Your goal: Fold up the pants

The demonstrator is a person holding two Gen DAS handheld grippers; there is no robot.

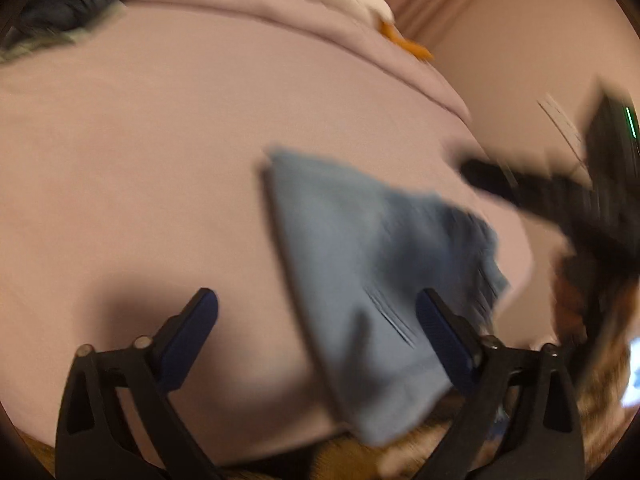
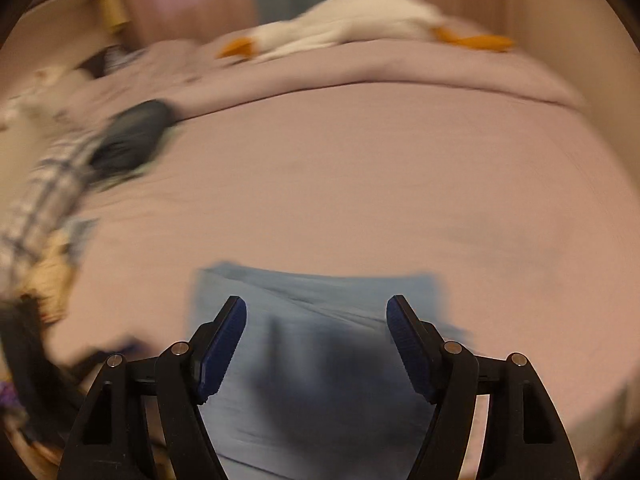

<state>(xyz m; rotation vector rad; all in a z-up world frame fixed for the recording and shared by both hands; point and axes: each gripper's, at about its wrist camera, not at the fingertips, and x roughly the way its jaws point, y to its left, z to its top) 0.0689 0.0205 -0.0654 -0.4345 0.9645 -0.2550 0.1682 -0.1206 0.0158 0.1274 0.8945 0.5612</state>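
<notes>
The light blue pants (image 1: 360, 264) lie folded into a compact rectangle on the lilac bed sheet (image 1: 140, 184) near its front edge. My left gripper (image 1: 316, 304) is open and empty, above the sheet at the pants' left side. My right gripper (image 2: 316, 312) is open and empty, hovering over the pants (image 2: 320, 368), which lie flat under it on the sheet (image 2: 360, 184). The right gripper also shows as a dark blurred shape in the left wrist view (image 1: 560, 200), right of the pants. Both views are motion-blurred.
A white plush goose with orange feet (image 2: 360, 16) lies on the folded lilac duvet (image 2: 400, 68) at the back. A dark garment (image 2: 132, 140) and a plaid cloth (image 2: 44, 196) lie at the bed's left. Curtains (image 1: 480, 8) hang behind.
</notes>
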